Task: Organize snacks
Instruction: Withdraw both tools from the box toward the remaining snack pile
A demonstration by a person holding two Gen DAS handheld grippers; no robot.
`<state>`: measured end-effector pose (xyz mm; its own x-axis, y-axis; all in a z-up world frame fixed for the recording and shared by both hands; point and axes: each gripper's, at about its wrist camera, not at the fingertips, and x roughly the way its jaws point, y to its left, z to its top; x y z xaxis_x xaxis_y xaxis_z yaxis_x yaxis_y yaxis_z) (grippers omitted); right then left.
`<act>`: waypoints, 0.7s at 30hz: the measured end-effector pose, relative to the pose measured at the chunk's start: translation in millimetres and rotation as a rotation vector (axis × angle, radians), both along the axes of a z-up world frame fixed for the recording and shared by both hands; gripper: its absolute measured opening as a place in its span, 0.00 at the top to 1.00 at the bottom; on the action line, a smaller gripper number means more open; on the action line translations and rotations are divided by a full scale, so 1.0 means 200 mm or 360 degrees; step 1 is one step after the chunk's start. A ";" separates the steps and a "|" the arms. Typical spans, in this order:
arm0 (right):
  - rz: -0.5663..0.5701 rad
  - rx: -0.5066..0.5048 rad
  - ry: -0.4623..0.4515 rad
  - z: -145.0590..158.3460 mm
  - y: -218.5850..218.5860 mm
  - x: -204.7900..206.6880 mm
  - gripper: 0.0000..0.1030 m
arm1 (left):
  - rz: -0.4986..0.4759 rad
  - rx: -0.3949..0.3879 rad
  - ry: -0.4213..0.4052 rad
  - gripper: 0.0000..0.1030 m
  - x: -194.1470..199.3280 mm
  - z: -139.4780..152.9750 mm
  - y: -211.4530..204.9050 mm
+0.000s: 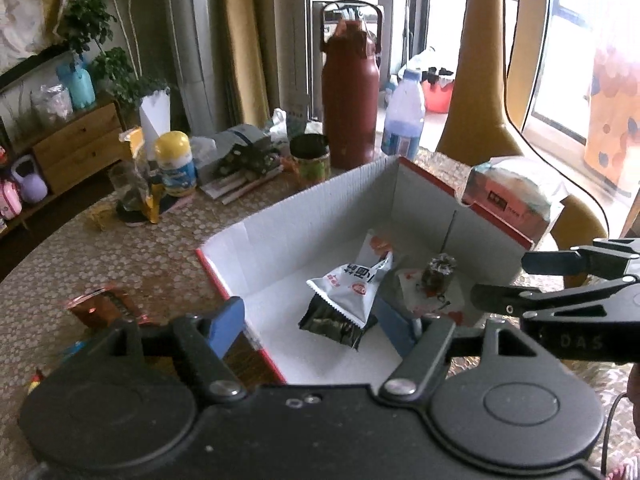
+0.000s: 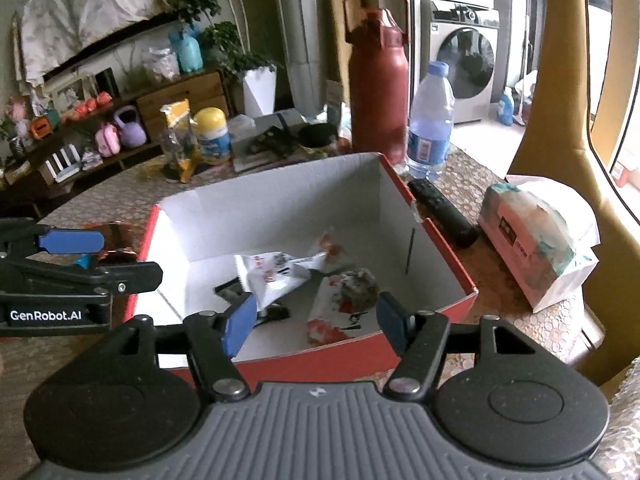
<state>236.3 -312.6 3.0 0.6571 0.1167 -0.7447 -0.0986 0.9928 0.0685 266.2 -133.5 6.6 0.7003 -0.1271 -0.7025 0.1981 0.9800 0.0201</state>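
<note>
A red cardboard box [image 1: 280,216] with a white inside stands on the table; it also shows in the right wrist view [image 2: 448,256]. Inside lie a white snack packet [image 1: 352,286] [image 2: 272,276], a black packet [image 1: 332,326] under it, and a white-and-red packet with a dark round snack [image 1: 438,272] [image 2: 358,286]. My left gripper [image 1: 320,324] is open and empty over the box's near left wall. My right gripper [image 2: 316,320] is open and empty above the box's near wall; it shows at the right in the left wrist view [image 1: 508,280]. A copper-coloured snack wrapper [image 1: 100,308] [image 2: 114,236] lies on the table left of the box.
A tissue pack [image 2: 536,240] and a black remote [image 2: 442,212] lie right of the box. Behind it stand a dark red flask [image 2: 378,88], a water bottle [image 2: 430,124], a yellow-lidded jar [image 2: 212,136] and other clutter. A yellow chair [image 1: 480,80] stands at the right.
</note>
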 end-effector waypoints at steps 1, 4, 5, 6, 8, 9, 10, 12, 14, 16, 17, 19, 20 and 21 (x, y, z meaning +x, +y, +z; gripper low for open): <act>0.0007 0.0007 -0.0006 0.01 0.01 -0.02 0.36 | 0.0003 -0.0008 -0.0007 0.28 -0.02 0.01 0.02; 0.0043 0.0018 -0.0029 0.05 0.07 -0.08 0.29 | 0.0006 -0.0025 -0.0036 0.26 -0.09 0.05 0.07; 0.0059 0.0018 -0.0037 0.06 0.08 -0.09 0.27 | 0.0009 -0.0030 -0.0046 0.25 -0.12 0.06 0.09; 0.0082 0.0018 -0.0048 0.08 0.10 -0.11 0.27 | 0.0013 -0.0038 -0.0057 0.24 -0.14 0.07 0.11; 0.0118 0.0004 -0.0068 0.10 0.15 -0.15 0.27 | 0.0013 -0.0055 -0.0079 0.23 -0.19 0.09 0.15; 0.0132 0.0003 -0.0077 0.11 0.17 -0.17 0.27 | 0.0014 -0.0063 -0.0089 0.22 -0.21 0.10 0.17; 0.0147 0.0013 -0.0081 0.12 0.19 -0.19 0.27 | 0.0016 -0.0067 -0.0097 0.22 -0.23 0.11 0.19; 0.0167 0.0036 -0.0087 0.13 0.22 -0.23 0.24 | 0.0028 -0.0070 -0.0119 0.19 -0.28 0.12 0.23; 0.0187 0.0056 -0.0102 0.14 0.25 -0.26 0.22 | 0.0038 -0.0076 -0.0142 0.17 -0.34 0.13 0.28; 0.0225 0.0083 -0.0113 0.16 0.29 -0.29 0.20 | 0.0041 -0.0082 -0.0159 0.17 -0.39 0.13 0.32; 0.0241 0.0091 -0.0117 0.16 0.30 -0.30 0.20 | 0.0048 -0.0082 -0.0170 0.17 -0.42 0.13 0.34; 0.0271 0.0109 -0.0123 0.17 0.35 -0.33 0.20 | 0.0064 -0.0083 -0.0183 0.15 -0.47 0.13 0.39; 0.0283 0.0117 -0.0124 0.17 0.37 -0.34 0.20 | 0.0075 -0.0087 -0.0187 0.14 -0.49 0.13 0.41; 0.0300 0.0131 -0.0127 0.17 0.40 -0.36 0.20 | 0.0090 -0.0092 -0.0191 0.13 -0.51 0.13 0.44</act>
<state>165.2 -233.5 37.4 0.6743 0.3014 -0.6742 -0.2905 0.9476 0.1332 163.7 -45.4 32.6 0.7862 -0.1227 -0.6057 0.1418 0.9898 -0.0164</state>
